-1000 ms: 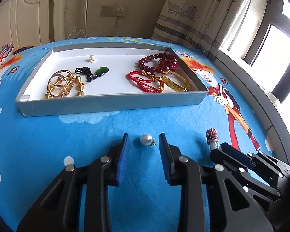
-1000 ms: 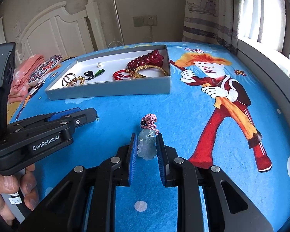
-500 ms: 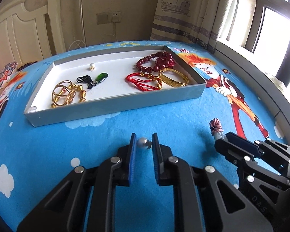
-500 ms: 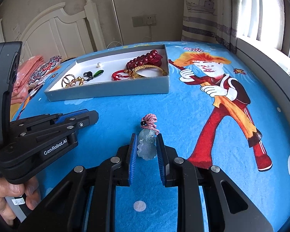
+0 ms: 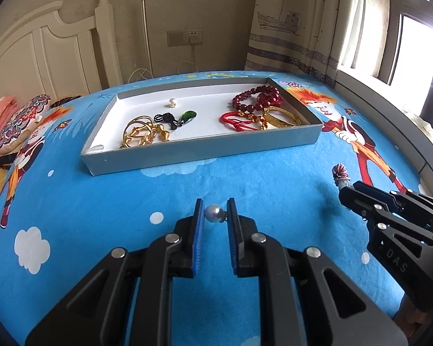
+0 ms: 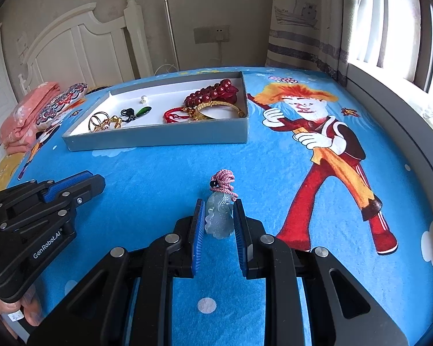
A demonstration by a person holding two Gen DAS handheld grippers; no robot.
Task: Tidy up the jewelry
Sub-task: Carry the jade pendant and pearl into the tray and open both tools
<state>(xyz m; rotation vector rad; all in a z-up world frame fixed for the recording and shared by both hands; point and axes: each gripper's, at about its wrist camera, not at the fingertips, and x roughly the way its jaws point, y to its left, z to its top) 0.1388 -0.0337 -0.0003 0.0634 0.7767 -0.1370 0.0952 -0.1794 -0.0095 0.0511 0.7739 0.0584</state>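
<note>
My left gripper (image 5: 214, 206) is shut on a white pearl earring (image 5: 212, 213), held just above the blue cartoon bedspread. My right gripper (image 6: 218, 203) is shut on a pale jade pendant (image 6: 219, 219) with a pink knotted cord (image 6: 223, 180), low over the spread. Beyond both lies a grey tray (image 5: 205, 150) with a white floor. It holds gold rings (image 5: 141, 135), a green pendant on black cord (image 5: 187, 116), a small pearl (image 5: 172, 103), red beads (image 5: 257, 98), a red cord (image 5: 236, 121) and a gold bangle (image 5: 280, 118).
A white headboard (image 6: 80, 49) stands behind the bed, with folded pink cloth (image 6: 29, 115) at the far left. A grey window ledge (image 6: 404, 132) and a curtain (image 6: 303, 28) border the right side. A hand (image 6: 29, 308) shows at the lower left of the right wrist view.
My left gripper's jaws have closed on the pearl earring, and it has drawn back from the tray and turned a little. The right gripper keeps still with the jade pendant.
</note>
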